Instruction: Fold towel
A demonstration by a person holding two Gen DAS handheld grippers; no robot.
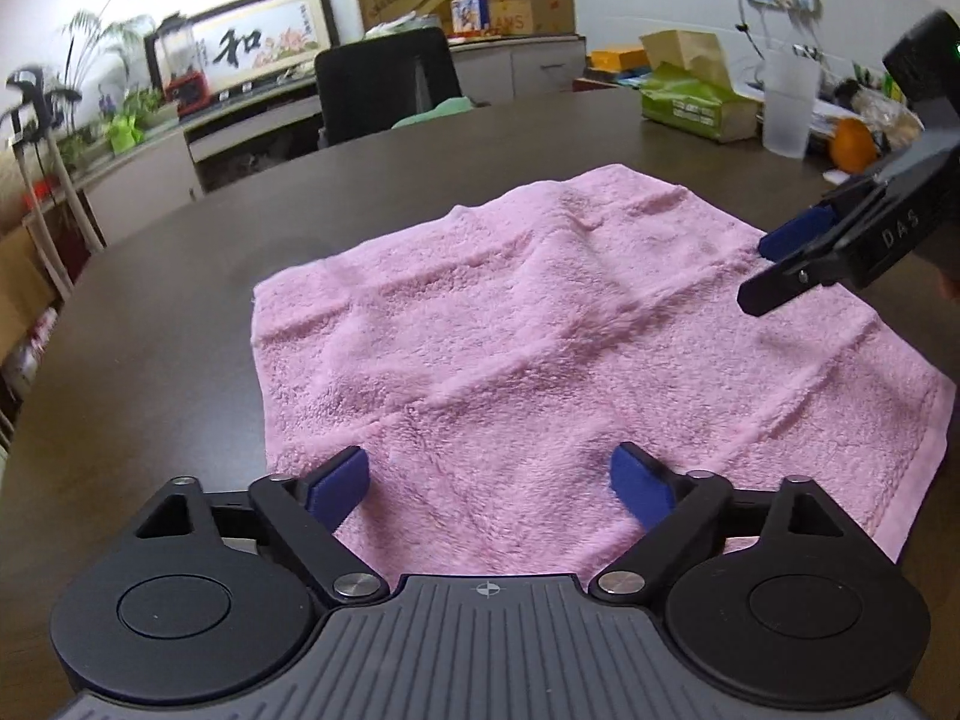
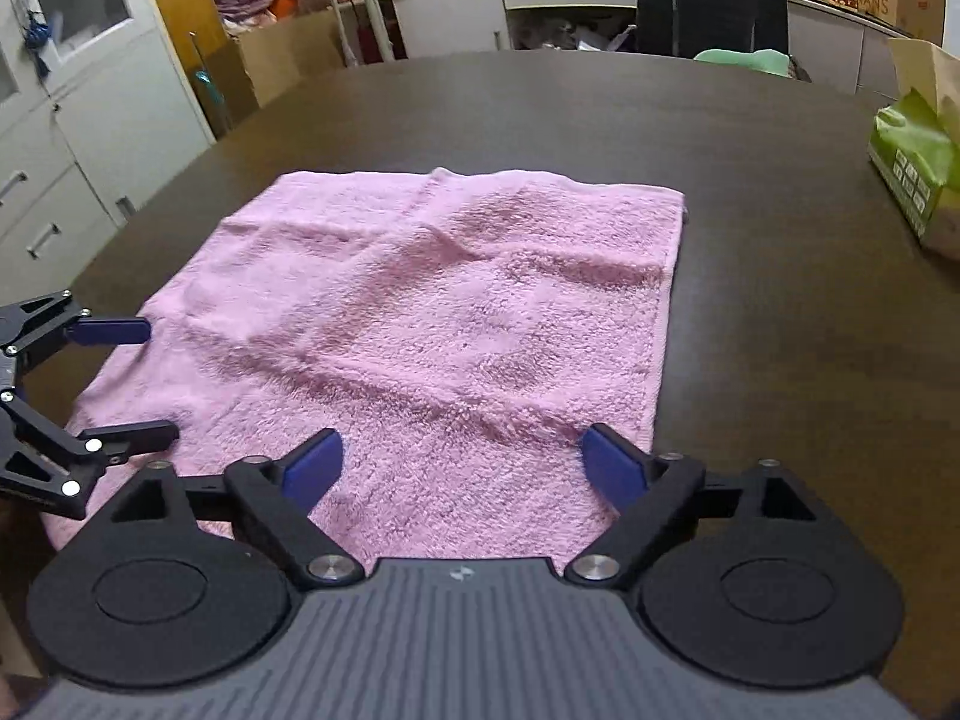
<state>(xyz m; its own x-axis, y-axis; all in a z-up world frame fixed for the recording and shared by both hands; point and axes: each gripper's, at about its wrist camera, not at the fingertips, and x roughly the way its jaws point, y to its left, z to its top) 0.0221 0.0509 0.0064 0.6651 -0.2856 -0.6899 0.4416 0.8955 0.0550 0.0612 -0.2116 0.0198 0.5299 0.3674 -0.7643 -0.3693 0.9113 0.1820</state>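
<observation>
Towel (image 1: 540, 348), pink, spread flat on dark surface (image 1: 180, 312), faint creases across it. Left hand-held gripper (image 1: 489, 486) over near edge, blue pads (image 1: 342, 480) spread wide, nothing between them but cloth below. Right hand-held gripper (image 1: 762, 270) at right edge, fingers parted. Green box (image 1: 690, 102), cup (image 1: 789, 114), orange (image 1: 852, 144) at far right.

Right view: towel (image 2: 432, 324) centred on surface (image 2: 780, 312). Right hand-held gripper (image 2: 462, 462) over near right corner, wide open, gripping nothing. Left hand-held gripper (image 2: 159, 384) at left edge, likewise open. Chair (image 2: 711, 0) beyond far side.
</observation>
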